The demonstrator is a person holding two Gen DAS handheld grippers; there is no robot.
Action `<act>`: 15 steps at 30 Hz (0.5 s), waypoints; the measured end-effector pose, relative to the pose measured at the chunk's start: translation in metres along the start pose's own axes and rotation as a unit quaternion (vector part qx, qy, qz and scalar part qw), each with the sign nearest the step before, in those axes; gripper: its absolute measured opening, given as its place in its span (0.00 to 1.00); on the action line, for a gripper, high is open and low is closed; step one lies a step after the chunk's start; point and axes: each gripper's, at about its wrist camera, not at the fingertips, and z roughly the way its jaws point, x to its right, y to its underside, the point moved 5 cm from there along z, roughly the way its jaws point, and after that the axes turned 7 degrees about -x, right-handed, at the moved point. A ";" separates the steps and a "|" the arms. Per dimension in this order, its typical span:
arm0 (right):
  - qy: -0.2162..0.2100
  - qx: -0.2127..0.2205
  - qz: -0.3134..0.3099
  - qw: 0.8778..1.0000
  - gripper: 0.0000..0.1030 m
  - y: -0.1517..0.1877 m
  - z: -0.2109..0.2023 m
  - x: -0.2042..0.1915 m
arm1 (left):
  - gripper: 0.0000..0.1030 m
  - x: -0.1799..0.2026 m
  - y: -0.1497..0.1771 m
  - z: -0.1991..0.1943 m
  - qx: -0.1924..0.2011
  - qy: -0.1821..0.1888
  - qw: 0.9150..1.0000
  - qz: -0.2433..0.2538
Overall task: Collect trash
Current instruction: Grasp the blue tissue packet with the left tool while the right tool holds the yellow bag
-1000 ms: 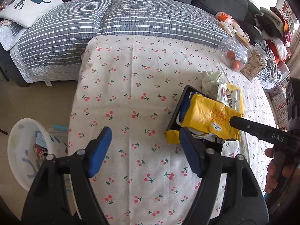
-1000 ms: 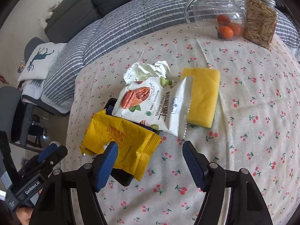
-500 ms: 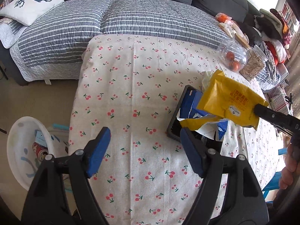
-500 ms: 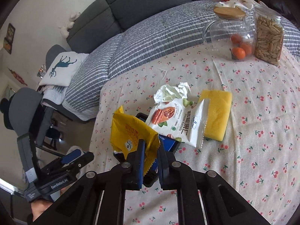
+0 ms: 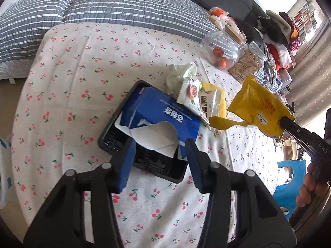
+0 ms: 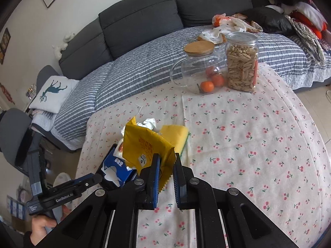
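My right gripper (image 6: 166, 165) is shut on a yellow snack wrapper (image 6: 144, 144) and holds it up above the table. In the left wrist view the yellow wrapper (image 5: 258, 109) hangs at the right from that right gripper (image 5: 286, 123). A torn blue paper box (image 5: 157, 111) lies on a black tray (image 5: 144, 163). My left gripper (image 5: 160, 157) is just in front of it with its jaws closing. The box's torn white edge lies between the fingers, and the pads do not press on it. A white nut packet (image 5: 194, 95) and crumpled paper (image 5: 180, 74) lie behind the box.
A yellow sponge (image 6: 175, 136) lies by the packet. A glass jar with oranges (image 6: 198, 72) and a jar of seeds (image 6: 242, 62) stand at the table's far side. A sofa with a striped quilt (image 6: 134, 78) runs behind. A blue stool (image 5: 289, 186) stands beside the table.
My right gripper shut on the yellow wrapper and lifted it up and to the right, uncovering the blue box. My left gripper moved in to the box and its jaws narrowed.
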 end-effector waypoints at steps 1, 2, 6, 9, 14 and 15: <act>0.005 -0.001 0.003 1.000 0.12 0.001 -0.001 0.007 | 0.47 0.004 -0.001 0.003 -0.001 0.002 1.000 0.001; 0.010 -0.003 0.007 1.000 0.12 0.002 -0.001 0.014 | 0.47 0.007 -0.001 0.006 -0.002 0.006 1.000 0.000; 0.024 -0.009 0.019 1.000 0.12 0.004 -0.001 0.038 | 0.46 0.013 -0.003 0.017 -0.002 0.016 1.000 -0.011; 0.031 -0.014 0.024 0.999 0.12 0.007 -0.001 0.051 | 0.44 0.015 -0.006 0.024 0.000 0.021 1.000 -0.019; 0.039 -0.021 0.025 0.999 0.12 0.011 -0.002 0.064 | 0.26 0.017 -0.007 0.030 0.001 0.040 0.999 -0.037; 0.040 -0.022 0.025 0.999 0.12 0.012 -0.002 0.065 | 0.17 0.017 -0.007 0.031 0.001 0.044 0.998 -0.038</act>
